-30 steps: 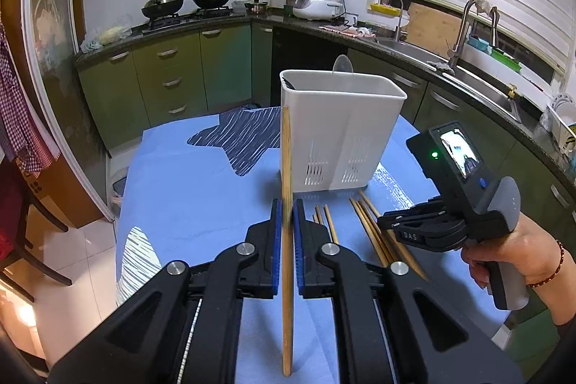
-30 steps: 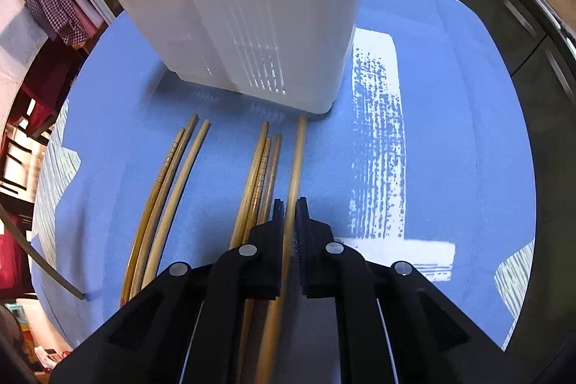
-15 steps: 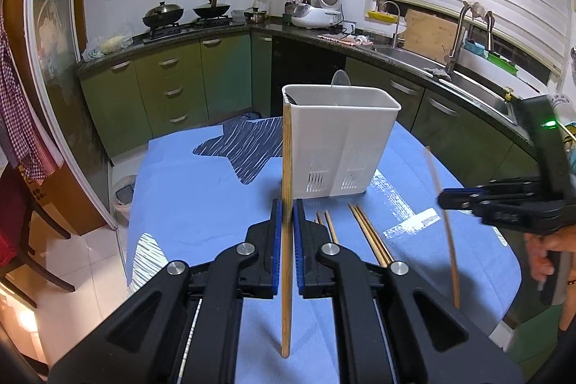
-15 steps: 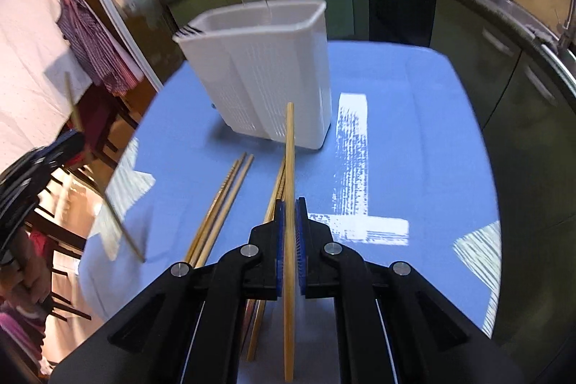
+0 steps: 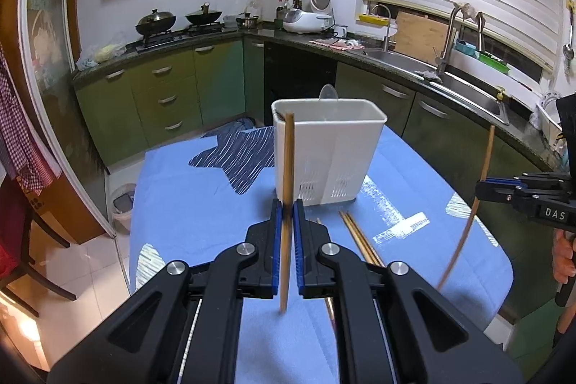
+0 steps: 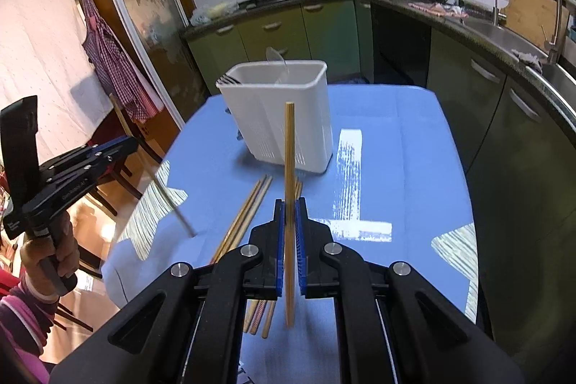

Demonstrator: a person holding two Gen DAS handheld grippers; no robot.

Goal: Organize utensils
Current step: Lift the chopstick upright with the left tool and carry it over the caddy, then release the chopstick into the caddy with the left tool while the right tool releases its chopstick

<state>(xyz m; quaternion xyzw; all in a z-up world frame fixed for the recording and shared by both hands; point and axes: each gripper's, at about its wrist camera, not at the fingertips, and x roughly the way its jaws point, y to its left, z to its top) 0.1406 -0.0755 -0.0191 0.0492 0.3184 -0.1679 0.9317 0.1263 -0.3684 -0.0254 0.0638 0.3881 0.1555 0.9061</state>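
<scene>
A white utensil holder [image 5: 325, 153] stands on the blue table [image 5: 187, 204], with a spoon and a fork in it; it also shows in the right wrist view [image 6: 280, 117]. My left gripper [image 5: 287, 211] is shut on a wooden chopstick [image 5: 287, 168], held upright in front of the holder. My right gripper [image 6: 289, 215] is shut on another chopstick [image 6: 289, 150], also upright, above the table. The left wrist view shows the right gripper [image 5: 480, 186] at the right with its chopstick [image 5: 478, 189]. Several loose chopsticks [image 6: 244, 215] lie on the table before the holder.
Green kitchen cabinets and a counter with a sink [image 5: 468, 89] run behind and to the right of the table. A chair [image 6: 118, 168] and a checked apron stand off the table's left side. A small bin [image 5: 122, 204] sits on the floor.
Both grippers have risen and drawn back from the table. The right gripper has lifted its chopstick off the table and turned it upright. The left keeps its chopstick.
</scene>
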